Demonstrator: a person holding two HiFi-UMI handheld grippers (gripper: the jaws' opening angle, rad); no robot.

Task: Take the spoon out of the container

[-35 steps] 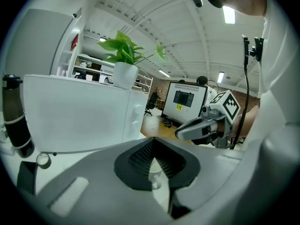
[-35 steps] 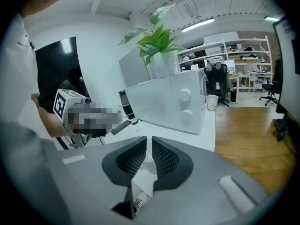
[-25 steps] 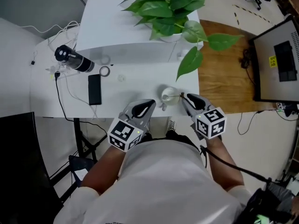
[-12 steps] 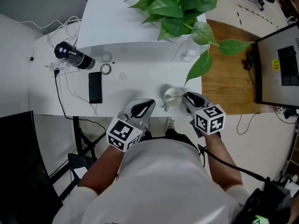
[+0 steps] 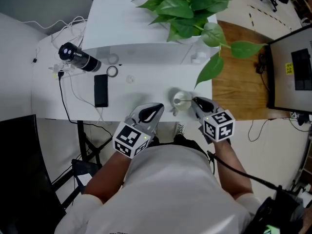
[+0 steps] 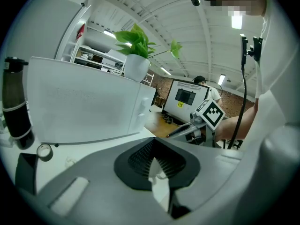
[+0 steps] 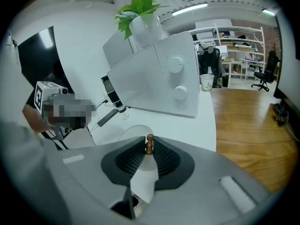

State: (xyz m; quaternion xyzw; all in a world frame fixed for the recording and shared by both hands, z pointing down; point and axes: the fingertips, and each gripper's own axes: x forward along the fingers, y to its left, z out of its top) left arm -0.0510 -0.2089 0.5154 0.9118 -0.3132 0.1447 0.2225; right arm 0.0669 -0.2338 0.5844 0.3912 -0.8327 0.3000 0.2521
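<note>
Our right tongs (image 7: pixel 149 154) are clamped on the brown beaded handle tip of the spoon (image 7: pixel 149 142), right at the white container (image 5: pixel 181 100) near the surface's (image 5: pixel 136 89) near edge. Our left tongs (image 5: pixel 157 107) sit closed and empty just left of it. Farther left lie a phone (image 5: pixel 101 90) and a black bottle (image 5: pixel 78 59). A plant (image 5: pixel 185 6) tops the far white box (image 5: pixel 141 52).

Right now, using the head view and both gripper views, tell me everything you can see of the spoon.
Of the spoon only the handle end shows: a slim, brown, wood-looking tip turned into small stacked beads. It stands roughly upright, pinched between the closed jaws of the right gripper. Just beyond it curves the pale round rim of the container. The bowl of the spoon is hidden behind the jaws, so how deep it sits in the container cannot be told.
</note>
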